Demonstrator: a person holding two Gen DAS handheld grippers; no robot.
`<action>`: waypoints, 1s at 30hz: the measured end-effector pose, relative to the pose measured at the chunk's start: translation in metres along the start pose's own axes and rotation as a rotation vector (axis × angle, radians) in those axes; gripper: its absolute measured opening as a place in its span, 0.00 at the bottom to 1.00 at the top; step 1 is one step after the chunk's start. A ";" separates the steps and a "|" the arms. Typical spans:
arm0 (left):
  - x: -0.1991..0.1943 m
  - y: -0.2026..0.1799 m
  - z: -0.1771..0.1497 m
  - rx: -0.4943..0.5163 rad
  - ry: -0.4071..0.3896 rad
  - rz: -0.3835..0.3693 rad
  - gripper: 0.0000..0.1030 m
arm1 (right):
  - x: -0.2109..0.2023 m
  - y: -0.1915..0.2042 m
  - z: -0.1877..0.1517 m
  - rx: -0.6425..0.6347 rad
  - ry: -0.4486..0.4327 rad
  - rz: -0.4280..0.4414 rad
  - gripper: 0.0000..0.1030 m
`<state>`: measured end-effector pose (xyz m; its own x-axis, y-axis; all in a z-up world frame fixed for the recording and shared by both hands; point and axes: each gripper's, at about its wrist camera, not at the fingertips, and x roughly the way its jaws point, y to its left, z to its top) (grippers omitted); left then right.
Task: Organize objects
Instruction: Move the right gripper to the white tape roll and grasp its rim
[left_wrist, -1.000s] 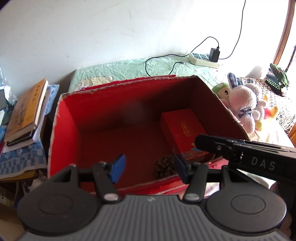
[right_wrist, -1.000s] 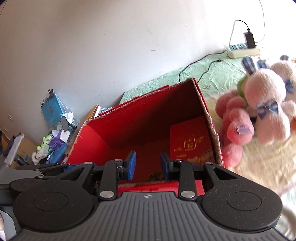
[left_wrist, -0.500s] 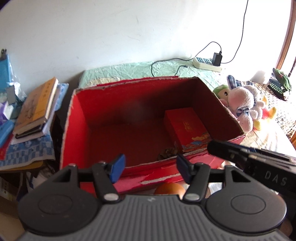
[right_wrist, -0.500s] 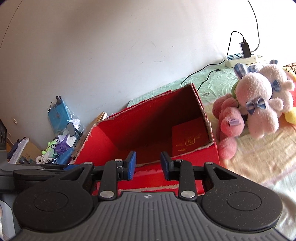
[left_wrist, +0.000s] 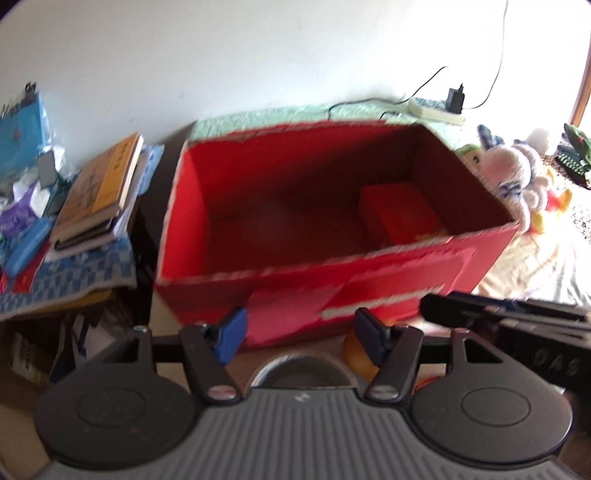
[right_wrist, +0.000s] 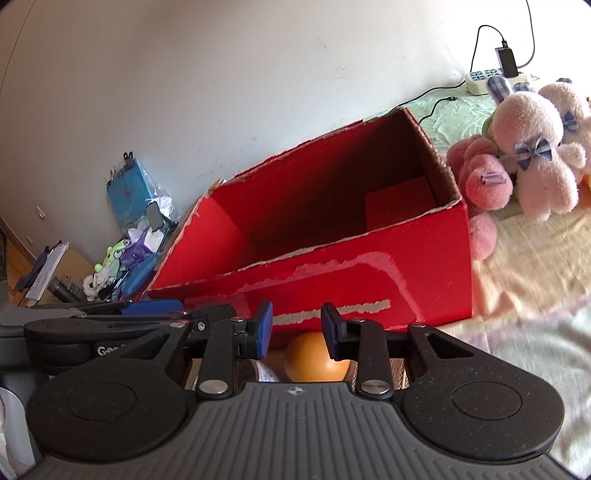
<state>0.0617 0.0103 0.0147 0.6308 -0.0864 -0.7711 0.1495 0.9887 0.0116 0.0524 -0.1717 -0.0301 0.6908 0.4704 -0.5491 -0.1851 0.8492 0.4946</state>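
- Both claws are empty. My left claw (left_wrist: 297, 338) stands wide apart, and its jaws have just been opening with nothing between them. My right claw (right_wrist: 297, 328) has a smaller gap and grips nothing.
- Right below my right claw lies an orange (right_wrist: 317, 356). It sits on the floor, just this side of the red box (right_wrist: 388, 280).
- From my left claw, the orange (left_wrist: 360, 356) peeks out under the right finger, low and off to the right side.
- So my right claw is the nearer one, I think. The orange sits nearly under its gap.
- An orange is round, so it has no long side. Any way of pinching should work.
- Inside the box, at its right end, lies a small red pack (left_wrist: 400, 210).
- Soft toys (right_wrist: 524, 155) sit on the bed past the box.
- Books (left_wrist: 98, 186) lie in a pile to the left of the box.
- I guess the orange goes in the box next, up and over the near wall.
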 end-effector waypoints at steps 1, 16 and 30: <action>0.002 0.004 -0.003 -0.009 0.013 0.004 0.63 | 0.001 0.000 -0.001 -0.002 0.008 0.002 0.31; 0.034 0.031 -0.039 -0.078 0.176 0.013 0.56 | 0.029 0.016 -0.012 -0.041 0.165 0.052 0.31; 0.057 0.032 -0.048 -0.081 0.266 0.002 0.20 | 0.051 0.022 -0.019 -0.060 0.286 0.047 0.30</action>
<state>0.0661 0.0429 -0.0596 0.4072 -0.0598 -0.9114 0.0803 0.9963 -0.0295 0.0705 -0.1242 -0.0600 0.4573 0.5509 -0.6981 -0.2594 0.8335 0.4878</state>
